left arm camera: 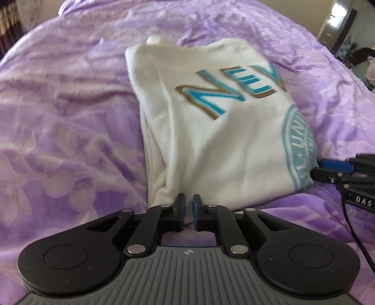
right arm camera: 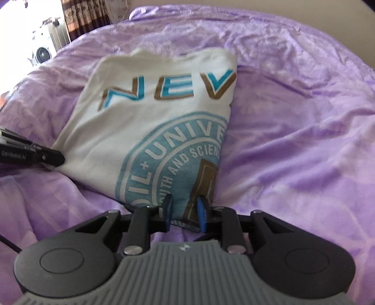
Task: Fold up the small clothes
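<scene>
The folded white printed cotton T-shirt (left arm camera: pixel 211 131) lies lengthwise away from both tongs on the purple bed (left arm camera: pixel 58 140); left tongs (left arm camera: pixel 189 206) and right tongs (right arm camera: pixel 185 211) stand slightly parted at its near corners, gripping nothing.

A bedroom in a home
Purple bedspread (right arm camera: pixel 293 117) fills the view; patterned curtains (right arm camera: pixel 84 18) at eleven o'clock, mirror (left arm camera: pixel 337 21) at one

White T-shirt (right arm camera: pixel 140 131) lay folded into a narrow rectangle on the purple bedspread (right arm camera: pixel 293 140), print side up (teal-and-gold "NEV" lettering, round teal seal partly hidden at the fold), surface fairly flat, slightly rumpled.
</scene>
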Available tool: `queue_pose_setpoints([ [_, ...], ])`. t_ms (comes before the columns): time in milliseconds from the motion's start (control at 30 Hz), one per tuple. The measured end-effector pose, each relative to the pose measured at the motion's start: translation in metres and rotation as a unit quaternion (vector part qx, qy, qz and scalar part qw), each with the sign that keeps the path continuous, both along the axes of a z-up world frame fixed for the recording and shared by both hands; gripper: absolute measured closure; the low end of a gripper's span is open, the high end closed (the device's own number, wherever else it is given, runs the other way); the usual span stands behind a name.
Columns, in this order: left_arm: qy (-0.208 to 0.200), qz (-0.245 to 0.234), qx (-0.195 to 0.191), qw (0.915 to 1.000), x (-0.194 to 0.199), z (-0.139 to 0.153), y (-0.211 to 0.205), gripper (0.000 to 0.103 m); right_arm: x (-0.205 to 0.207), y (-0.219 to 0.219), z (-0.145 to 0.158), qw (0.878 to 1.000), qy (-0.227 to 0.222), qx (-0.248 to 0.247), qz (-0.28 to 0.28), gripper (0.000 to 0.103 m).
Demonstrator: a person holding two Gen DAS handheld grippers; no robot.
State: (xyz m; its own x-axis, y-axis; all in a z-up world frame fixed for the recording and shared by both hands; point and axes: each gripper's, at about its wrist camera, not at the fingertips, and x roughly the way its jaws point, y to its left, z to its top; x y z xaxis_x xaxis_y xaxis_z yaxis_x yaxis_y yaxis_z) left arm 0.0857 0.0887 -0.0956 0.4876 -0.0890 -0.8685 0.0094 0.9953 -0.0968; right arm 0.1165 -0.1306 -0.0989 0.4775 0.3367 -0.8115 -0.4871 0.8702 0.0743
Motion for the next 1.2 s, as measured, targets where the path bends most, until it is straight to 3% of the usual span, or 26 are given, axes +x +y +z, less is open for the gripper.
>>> queue_pose_setpoints([
  [233,-0.084,-0.022,0.058,0.9945,-0.030,0.042,-0.035,0.077,-0.032,-0.007,0.043,0.996,-0.076,0.038,-0.021,0.056],
  [333,-0.115,-0.011,0.079,0.9902,-0.041,0.064,-0.045,0.065,-0.045,-0.006,0.064,0.993,-0.102,0.054,-0.029,0.042],
  [433,-0.134,0.019,0.075,0.9879,-0.047,0.085,-0.047,0.047,-0.054,-0.003,0.086,0.991,-0.113,0.061,-0.035,0.032],
  [533,-0.149,0.043,0.068,0.9856,-0.055,0.102,-0.050,0.037,-0.066,-0.002,0.104,0.991,-0.109,0.076,-0.033,0.024],
  [633,-0.145,0.058,0.063,0.9857,-0.062,0.106,-0.055,0.030,-0.083,0.004,0.114,0.991,-0.109,0.076,-0.026,0.022],
  [767,-0.132,0.073,0.095,0.9840,-0.065,0.096,-0.064,0.029,-0.103,0.014,0.114,0.992,-0.115,0.048,-0.028,0.022],
  [967,-0.101,0.104,0.076,0.9865,-0.067,0.078,-0.052,0.026,-0.108,0.011,0.104,0.993,-0.106,0.045,-0.039,0.022],
  [1200,-0.061,0.102,0.064,0.9909,-0.062,0.061,-0.050,0.026,-0.095,0.010,0.086,0.996,-0.064,0.033,-0.045,0.022],
])
